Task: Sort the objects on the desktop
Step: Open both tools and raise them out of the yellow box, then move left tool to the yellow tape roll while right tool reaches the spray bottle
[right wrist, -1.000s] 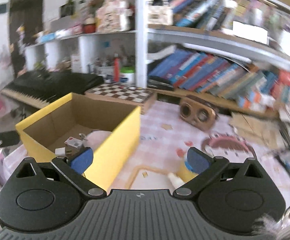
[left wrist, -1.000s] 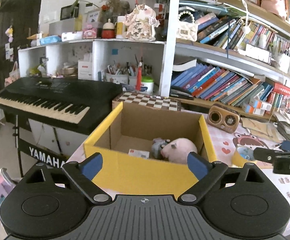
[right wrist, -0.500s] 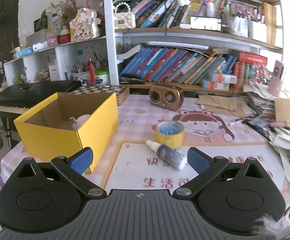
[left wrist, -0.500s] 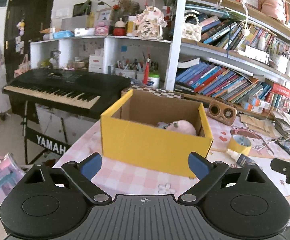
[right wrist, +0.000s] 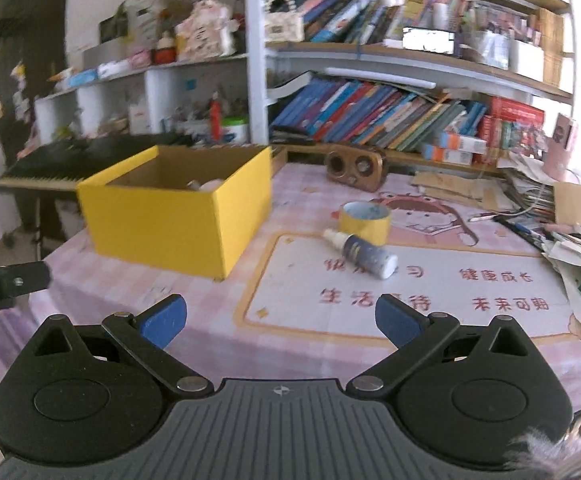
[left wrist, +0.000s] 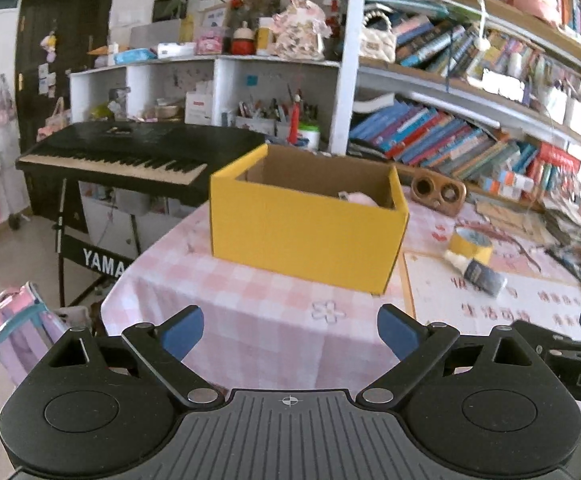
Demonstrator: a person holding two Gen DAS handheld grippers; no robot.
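Both grippers wide and empty, short of the box

Now the left gripper (left wrist: 290, 330) hangs over the near edge of the tabletop (left wrist: 250, 304), its blue pads spread wide with nothing between them. Ahead of it stands the yellow cardboard box (left wrist: 306, 236), open at the top, on the pink checked cloth; a pale pink soft toy (left wrist: 360, 199) shows just above the box's far rim, inside.

Likewise the right gripper (right wrist: 280, 318) has its jaws far apart and holds nothing. It sits over the printed mat (right wrist: 410, 280) that lies to the right of the box. On that mat a small spray bottle (right wrist: 360, 253) lies on its side, its white nozzle toward the box, touching or just beside a roll of yellow tape (right wrist: 364, 218) that lies flat behind it. Both things are well apart from either gripper.

Farther back, a brown wooden speaker (right wrist: 354, 168) stands near the bookshelf (right wrist: 390, 120). A black keyboard (left wrist: 122, 152) stands past the left end of the tabletop, and loose papers (right wrist: 570, 248) pile at the right end.
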